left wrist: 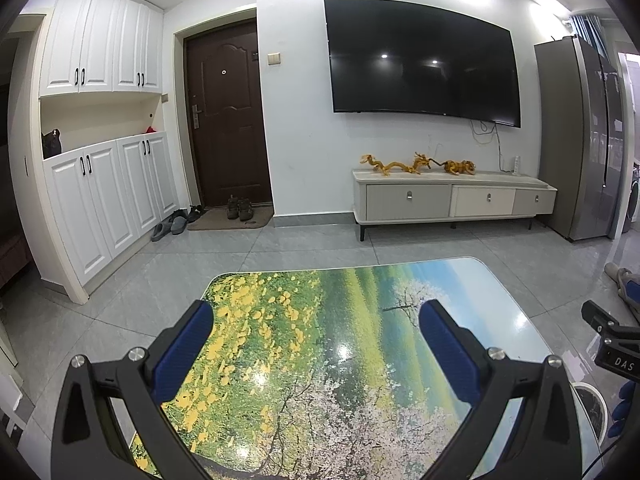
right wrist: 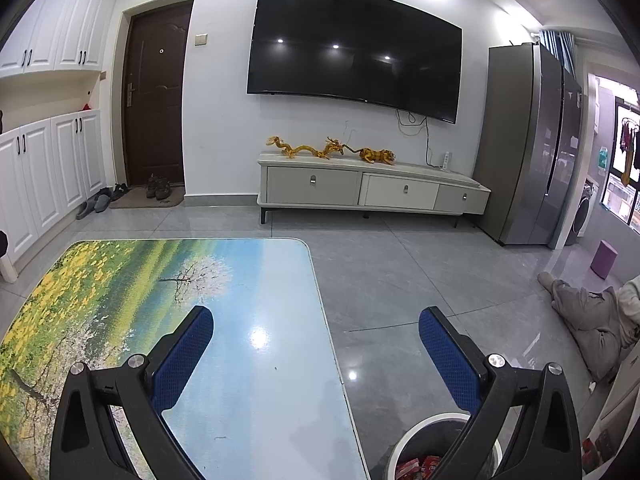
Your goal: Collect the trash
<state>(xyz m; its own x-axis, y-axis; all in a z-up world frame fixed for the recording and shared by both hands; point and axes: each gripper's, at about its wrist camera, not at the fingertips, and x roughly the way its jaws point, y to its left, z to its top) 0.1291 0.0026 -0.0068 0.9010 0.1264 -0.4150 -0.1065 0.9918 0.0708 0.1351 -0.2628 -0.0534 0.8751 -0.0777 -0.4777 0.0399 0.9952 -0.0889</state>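
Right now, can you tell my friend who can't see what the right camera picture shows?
The open right tongs hover empty over the edge of a table printed with a flowery landscape. A trash bin with red wrappers inside stands on the floor beside the table. Behind are a big TV and golden dragon figures.

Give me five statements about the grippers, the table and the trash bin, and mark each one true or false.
1. The left gripper is open and holds nothing. True.
2. The right gripper is shut on a wrapper. False: it is open and empty.
3. The trash bin stands on the floor beside the table. True.
4. The trash bin is empty. False: red packaging lies inside it.
5. The television is switched on and showing a picture. False: its screen is dark.
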